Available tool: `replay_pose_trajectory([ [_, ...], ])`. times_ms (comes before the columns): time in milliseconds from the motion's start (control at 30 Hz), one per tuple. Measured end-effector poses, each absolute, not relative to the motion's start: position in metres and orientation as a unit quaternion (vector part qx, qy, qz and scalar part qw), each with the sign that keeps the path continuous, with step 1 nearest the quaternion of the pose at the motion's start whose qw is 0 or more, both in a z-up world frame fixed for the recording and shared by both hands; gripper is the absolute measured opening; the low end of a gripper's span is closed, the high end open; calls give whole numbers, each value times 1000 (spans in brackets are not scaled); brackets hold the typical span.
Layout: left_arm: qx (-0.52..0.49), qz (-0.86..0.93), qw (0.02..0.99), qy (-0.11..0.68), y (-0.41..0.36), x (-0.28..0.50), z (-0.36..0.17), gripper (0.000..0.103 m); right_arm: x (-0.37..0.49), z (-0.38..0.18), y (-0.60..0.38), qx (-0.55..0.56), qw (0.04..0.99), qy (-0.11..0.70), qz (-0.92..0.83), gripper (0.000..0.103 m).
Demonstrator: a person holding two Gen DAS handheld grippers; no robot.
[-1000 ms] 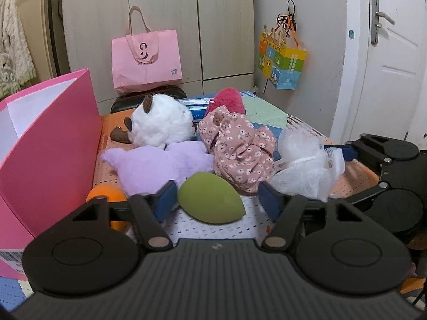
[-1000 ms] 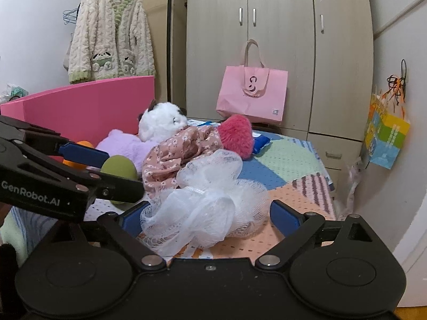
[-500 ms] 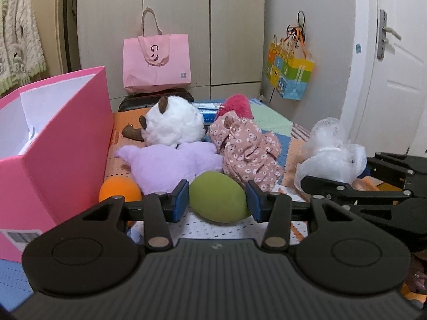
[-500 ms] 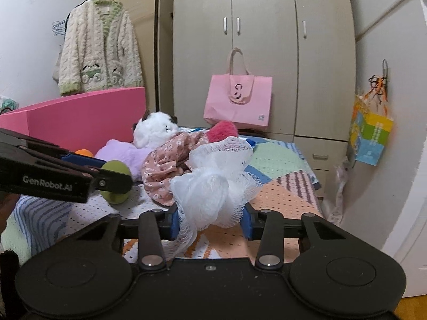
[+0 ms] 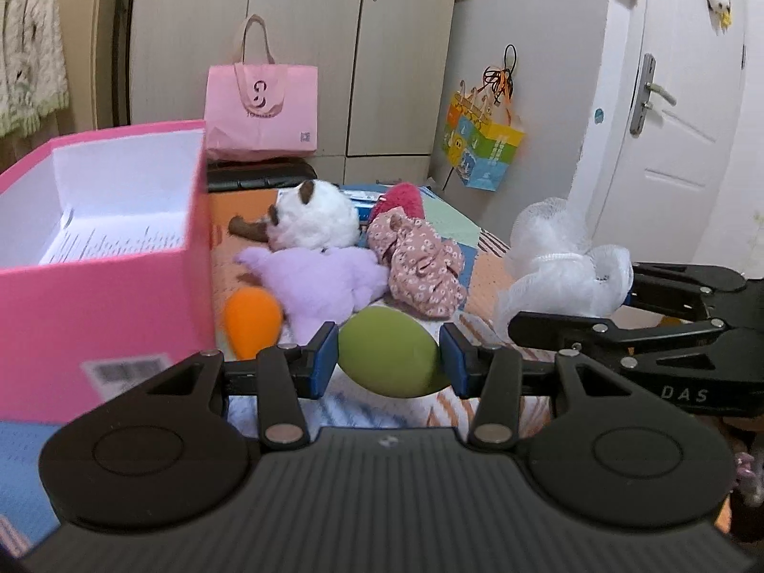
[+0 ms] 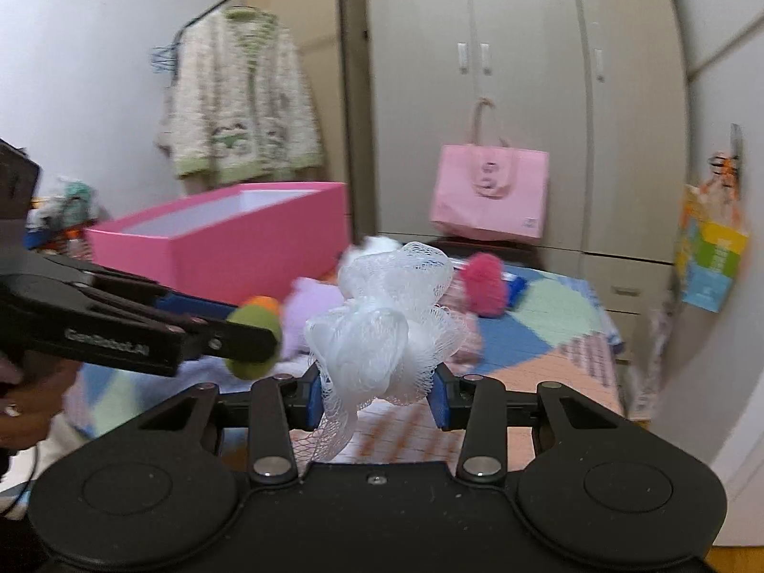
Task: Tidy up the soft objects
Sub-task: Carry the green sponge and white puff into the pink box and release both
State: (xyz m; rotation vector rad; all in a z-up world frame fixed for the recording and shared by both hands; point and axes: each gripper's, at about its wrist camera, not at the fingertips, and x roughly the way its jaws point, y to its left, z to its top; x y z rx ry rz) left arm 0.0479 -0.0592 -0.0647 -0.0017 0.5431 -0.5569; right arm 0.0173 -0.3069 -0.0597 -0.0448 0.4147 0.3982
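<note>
My left gripper [image 5: 389,363] is shut on a green egg-shaped sponge [image 5: 387,351] and holds it above the bed; the sponge also shows in the right wrist view [image 6: 253,334]. My right gripper [image 6: 377,394] is shut on a white mesh bath pouf [image 6: 387,329], lifted off the bed; the pouf also shows in the left wrist view [image 5: 563,262]. An open pink box [image 5: 105,258] stands at the left, seen too in the right wrist view [image 6: 229,243]. On the bed lie an orange sponge [image 5: 252,320], a purple plush [image 5: 320,281], a floral cloth [image 5: 420,262], a white plush [image 5: 315,215] and a red fluffy thing [image 5: 398,198].
A patchwork bed cover [image 6: 539,329] lies under the objects. A pink tote bag [image 5: 261,107] sits in front of the wardrobe [image 5: 305,47]. A colourful bag [image 5: 482,153] hangs on the wall by the white door [image 5: 678,110]. A cardigan [image 6: 238,100] hangs at the left.
Both grippers have risen with their loads: the green sponge and the white pouf came up off the bed. The pink box's inside has come into view.
</note>
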Motion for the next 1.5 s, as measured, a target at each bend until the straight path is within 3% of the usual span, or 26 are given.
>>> replay_pose_trajectory([
  [500, -3, -271, 909, 318, 24, 27, -38, 45, 24, -31, -231, -8, 911, 247, 332, 46],
  [867, -1, -261, 919, 296, 65, 52, 26, 45, 56, 15, -201, -59, 908, 218, 352, 47],
  [1200, -17, -227, 934, 274, 81, 133, 46, 45, 139, 38, -164, -88, 886, 209, 404, 47],
  [1500, -57, -195, 922, 329, 85, 235, 30, 45, 225, 33, -121, -205, 862, 249, 390, 47],
])
